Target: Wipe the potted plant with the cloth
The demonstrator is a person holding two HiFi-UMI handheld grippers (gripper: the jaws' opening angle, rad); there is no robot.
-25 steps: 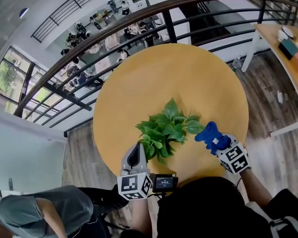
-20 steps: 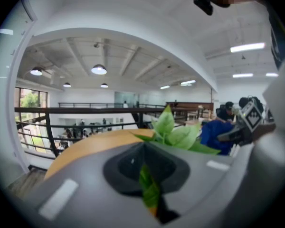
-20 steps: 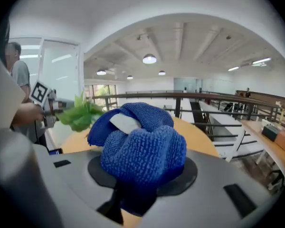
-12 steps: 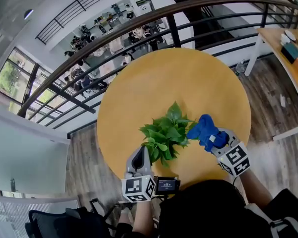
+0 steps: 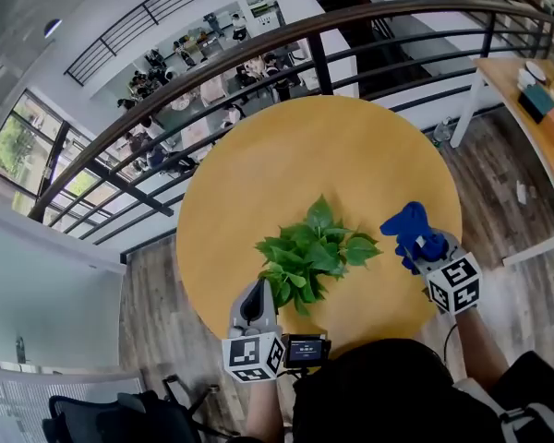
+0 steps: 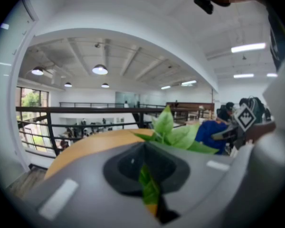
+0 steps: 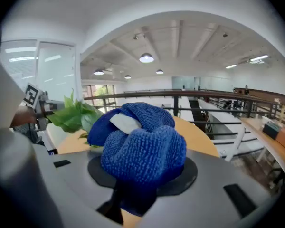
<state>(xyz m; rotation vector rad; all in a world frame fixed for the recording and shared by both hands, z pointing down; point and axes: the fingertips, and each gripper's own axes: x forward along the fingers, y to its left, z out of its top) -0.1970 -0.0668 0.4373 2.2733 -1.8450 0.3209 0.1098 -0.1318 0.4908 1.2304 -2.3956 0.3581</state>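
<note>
so the plant [image 5: 309, 252] sits toward the near side of the round yellow table [image 5: 351, 146], and the left gripper [image 5: 257, 286] is pinched tight on a leaf [image 6: 147, 186] at its near edge. The right gripper [image 5: 427, 249] is clamped on the balled-up blue cloth [image 5: 406, 227], held just right of the foliage without touching it

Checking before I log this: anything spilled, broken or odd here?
Nothing stands out: plant intact on the table, no spill; left gripper pinches a leaf, right gripper holds the cloth beside it.
</note>
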